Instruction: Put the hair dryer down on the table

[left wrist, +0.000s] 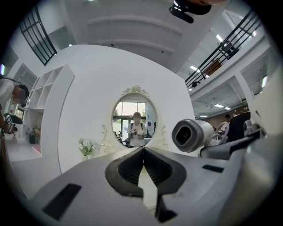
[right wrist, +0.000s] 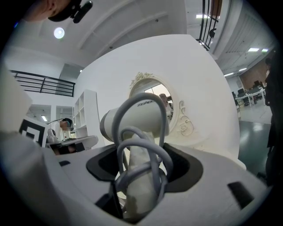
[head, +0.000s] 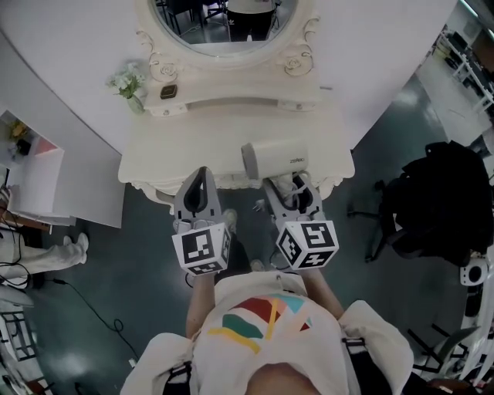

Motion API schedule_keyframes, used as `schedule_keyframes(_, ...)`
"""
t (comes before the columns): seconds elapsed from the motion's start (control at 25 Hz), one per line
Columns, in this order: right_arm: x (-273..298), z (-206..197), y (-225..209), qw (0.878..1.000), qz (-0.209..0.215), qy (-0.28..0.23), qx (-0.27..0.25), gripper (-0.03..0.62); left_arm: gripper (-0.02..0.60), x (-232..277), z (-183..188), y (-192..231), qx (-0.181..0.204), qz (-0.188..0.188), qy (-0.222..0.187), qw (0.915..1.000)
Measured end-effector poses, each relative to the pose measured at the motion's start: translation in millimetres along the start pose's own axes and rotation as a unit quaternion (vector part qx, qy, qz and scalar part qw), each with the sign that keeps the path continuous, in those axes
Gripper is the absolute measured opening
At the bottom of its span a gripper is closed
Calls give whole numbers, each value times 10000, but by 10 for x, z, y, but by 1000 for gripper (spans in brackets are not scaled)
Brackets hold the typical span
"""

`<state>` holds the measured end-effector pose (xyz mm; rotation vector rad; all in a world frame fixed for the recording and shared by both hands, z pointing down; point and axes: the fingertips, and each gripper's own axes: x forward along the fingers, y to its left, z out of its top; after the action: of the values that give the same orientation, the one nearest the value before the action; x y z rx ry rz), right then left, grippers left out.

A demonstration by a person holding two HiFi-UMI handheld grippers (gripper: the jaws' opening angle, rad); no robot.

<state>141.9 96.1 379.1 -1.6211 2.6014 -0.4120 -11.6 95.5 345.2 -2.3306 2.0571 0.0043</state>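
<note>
Closest to the head camera is the person's white shirt [head: 262, 324] with coloured stripes, and just beyond it sit the 2 marker cubes of the grippers. Both grippers reach level toward a cream dressing table [head: 166, 158] with an oval mirror [head: 224, 23].

At the table's front edge, the left gripper [left wrist: 143, 152] has its jaws pressed together with nothing between them. Beside it, the right gripper [right wrist: 141, 161] has its jaws spread wide, clamped on the upright handle of a white hair dryer [right wrist: 132, 119]. Loops of the grey cord [right wrist: 126, 141] are bunched against the handle inside the jaws.

The dryer's barrel lies level over the front right part of the table top, one round end facing the left gripper. No view shows whether it touches the top.

A small vase of white flowers [head: 130, 83] stands at the back left corner, and a small dark object [head: 168, 91] sits just beside it on the ledge under the mirror.
</note>
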Motion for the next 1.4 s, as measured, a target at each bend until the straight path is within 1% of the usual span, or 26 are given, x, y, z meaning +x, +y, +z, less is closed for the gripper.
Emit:
schedule_keyframes(0.24,235,-4,-53,10000,-85,6,-10,262,5,200,-60,172,-66,12,8,10000)
schedule_keyframes(0.4,443,8,-54,9998,-111,-35,-129,262,5,432,-90,286,-92,-25,-19,10000)
schedule_keyframes(0.6,863,143,-80,9994,-134,-109,-304,262,5,877,-52,411,-115,-163,-61,9998)
schedule_keyframes(0.76,1289,320,-72,9989,-186,-211,-367,262,5,1305,24,631,-157,-228,-105,9996)
schedule_keyframes(0.92,1724,465,-89,9983,-326,-247,-417,262,5,1746,105,868,-176,-312,-158,9992)
schedule_keyframes(1.12,2266,535,-144,9972,-526,-249,-461,262,5,2329,59,1102,-181,-526,-108,9984)
schedule_keyframes(1.28,2681,538,-165,9970,-636,-184,-411,262,5,2699,18,1298,-31,-636,-168,9978)
schedule_keyframes(1.4,2954,513,-160,9971,-669,-115,-340,262,5,2926,5,1415,4,-710,-210,9973)
